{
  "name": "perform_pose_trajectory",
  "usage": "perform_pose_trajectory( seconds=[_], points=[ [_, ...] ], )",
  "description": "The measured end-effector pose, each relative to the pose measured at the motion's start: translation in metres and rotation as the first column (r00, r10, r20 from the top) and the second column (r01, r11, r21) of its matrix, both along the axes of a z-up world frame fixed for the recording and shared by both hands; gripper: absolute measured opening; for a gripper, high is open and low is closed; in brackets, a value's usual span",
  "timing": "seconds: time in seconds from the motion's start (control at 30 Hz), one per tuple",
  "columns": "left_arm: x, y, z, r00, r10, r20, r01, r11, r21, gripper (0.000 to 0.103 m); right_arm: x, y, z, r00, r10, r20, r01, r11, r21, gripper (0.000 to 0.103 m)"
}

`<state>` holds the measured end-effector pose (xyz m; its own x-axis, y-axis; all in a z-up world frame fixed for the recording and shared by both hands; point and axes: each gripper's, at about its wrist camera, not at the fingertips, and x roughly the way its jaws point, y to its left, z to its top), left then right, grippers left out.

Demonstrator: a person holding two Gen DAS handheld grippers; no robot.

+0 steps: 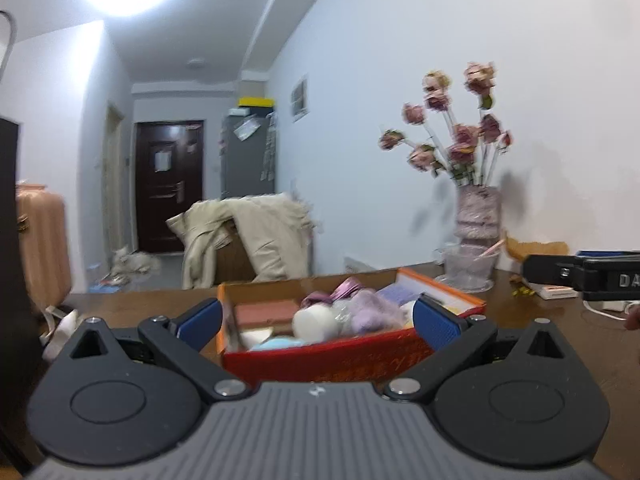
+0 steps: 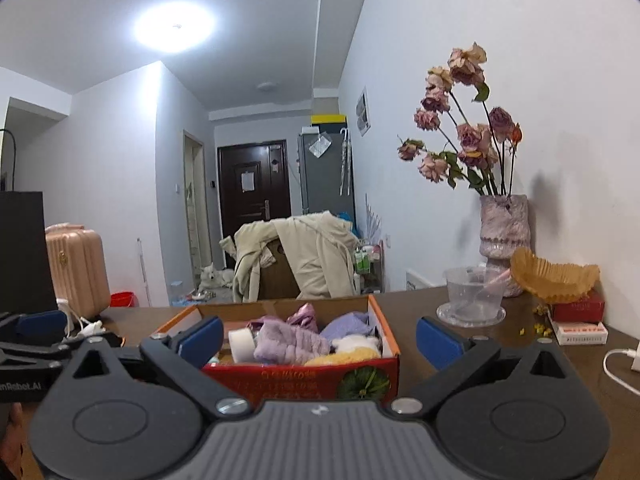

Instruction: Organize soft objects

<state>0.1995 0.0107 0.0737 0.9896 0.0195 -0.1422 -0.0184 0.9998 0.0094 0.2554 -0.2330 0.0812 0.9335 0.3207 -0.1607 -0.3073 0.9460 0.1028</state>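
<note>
Dark brown wood is forming the table (image 2: 520,332) that is carrying everything in the scene, shown here from both wrist cameras. Near its middle a red and orange cardboard box (image 2: 304,376) is sitting with its top open. The box is holding the soft objects: a lilac fuzzy cloth (image 2: 292,346) lying across the centre, a yellow fluffy piece (image 2: 344,356) at the near right corner, a white fluffy piece (image 2: 354,342) just behind it, and a shiny pink fabric (image 2: 306,314) toward the back. A white roll of tape (image 2: 242,345) is lying on its side at the left of the cloth.

The left gripper (image 1: 318,316) is pointing almost level, tilted slightly downward, toward the near wall of the box; its blue pads are standing as far apart as they go, flanking the box without touching it, and nothing is held. The right gripper (image 2: 320,338) is taking the same near-level pose in front of the box, jaws likewise spread fully and empty. In the right wrist view the left gripper is appearing at the left edge, beside the box.

At the far right of the table a pink vase (image 2: 504,228) is holding dried roses, with a clear plastic cup (image 2: 472,292) standing just in front of it.
</note>
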Motion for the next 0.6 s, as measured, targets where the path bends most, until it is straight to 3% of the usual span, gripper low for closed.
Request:
perform_pose_trajectory(
  seconds=[0.1, 0.2, 0.33, 0.43, 0.5, 0.6],
  points=[
    [-0.027, 0.0, -0.01, 1.0, 0.023, -0.006, -0.023, 0.999, -0.045, 0.103, -0.022, -0.005, -0.008, 1.0, 0.009, -0.019, -0.008, 0.999, 0.039, 0.103],
    [-0.063, 0.0, -0.026, 1.0, 0.017, -0.023, -0.018, 0.997, -0.069, 0.103, -0.053, -0.006, -0.022, 0.999, 0.014, -0.039, -0.014, 1.0, 0.002, 0.103],
    [-0.108, -0.004, -0.048, 0.998, 0.046, -0.038, -0.048, 0.997, -0.059, 0.103, -0.1, -0.003, -0.049, 0.998, 0.031, -0.06, -0.033, 0.999, -0.039, 0.103],
    [-0.141, -0.006, -0.06, 0.999, 0.047, -0.018, -0.048, 0.998, -0.051, 0.103, -0.139, -0.002, -0.072, 1.0, -0.006, -0.019, 0.005, 1.0, -0.024, 0.103],
    [-0.154, -0.007, -0.065, 1.0, 0.026, 0.0, -0.026, 0.999, -0.033, 0.103, -0.153, 0.003, -0.083, 0.999, -0.029, 0.026, 0.029, 1.0, 0.003, 0.103],
    [-0.154, -0.007, -0.068, 1.0, -0.001, -0.015, 0.001, 1.0, -0.005, 0.103, -0.16, 0.011, -0.09, 0.999, -0.038, 0.023, 0.038, 0.999, 0.017, 0.103]
  ],
)
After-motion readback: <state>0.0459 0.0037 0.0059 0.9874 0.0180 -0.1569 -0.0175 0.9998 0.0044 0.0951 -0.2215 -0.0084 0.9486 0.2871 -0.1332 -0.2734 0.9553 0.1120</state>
